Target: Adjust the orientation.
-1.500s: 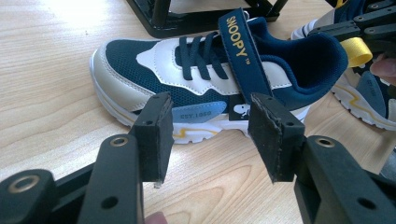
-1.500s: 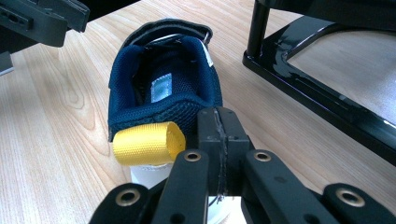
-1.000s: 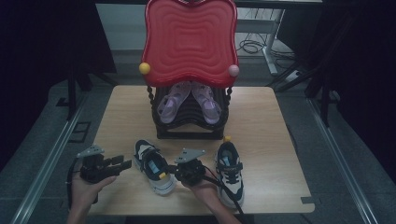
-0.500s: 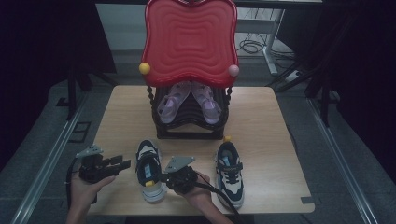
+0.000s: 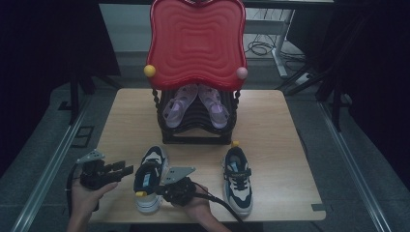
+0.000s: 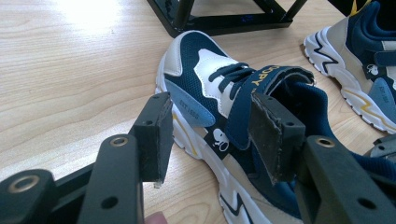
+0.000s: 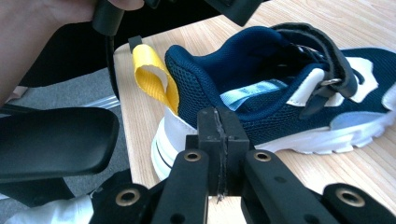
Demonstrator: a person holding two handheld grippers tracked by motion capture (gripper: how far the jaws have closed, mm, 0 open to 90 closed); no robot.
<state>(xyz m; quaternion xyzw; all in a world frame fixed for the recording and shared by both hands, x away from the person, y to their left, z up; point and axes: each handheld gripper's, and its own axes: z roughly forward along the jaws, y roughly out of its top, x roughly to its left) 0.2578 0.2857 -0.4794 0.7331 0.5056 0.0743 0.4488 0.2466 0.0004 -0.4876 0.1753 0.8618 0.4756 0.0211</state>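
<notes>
Risk from here: left shoe (image 5: 150,179) twisting or skidding toward the table's (image 5: 135,121) near edge if nudged by the pressed-together right gripper (image 5: 170,186) before any real grip on it. Left gripper (image 5: 118,170) low and level just left of that shoe near the front edge, jaws wide and empty, aimed at its strap side. Right gripper pinched flat on nothing against the shoe's heel side, hand low at the front edge, right shoe (image 5: 238,180) well apart.

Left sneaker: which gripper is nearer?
Right. The right gripper has its shut jaws against the left sneaker at the heel side. The left gripper is open and sits just left of the sneaker, apart from it.
</notes>
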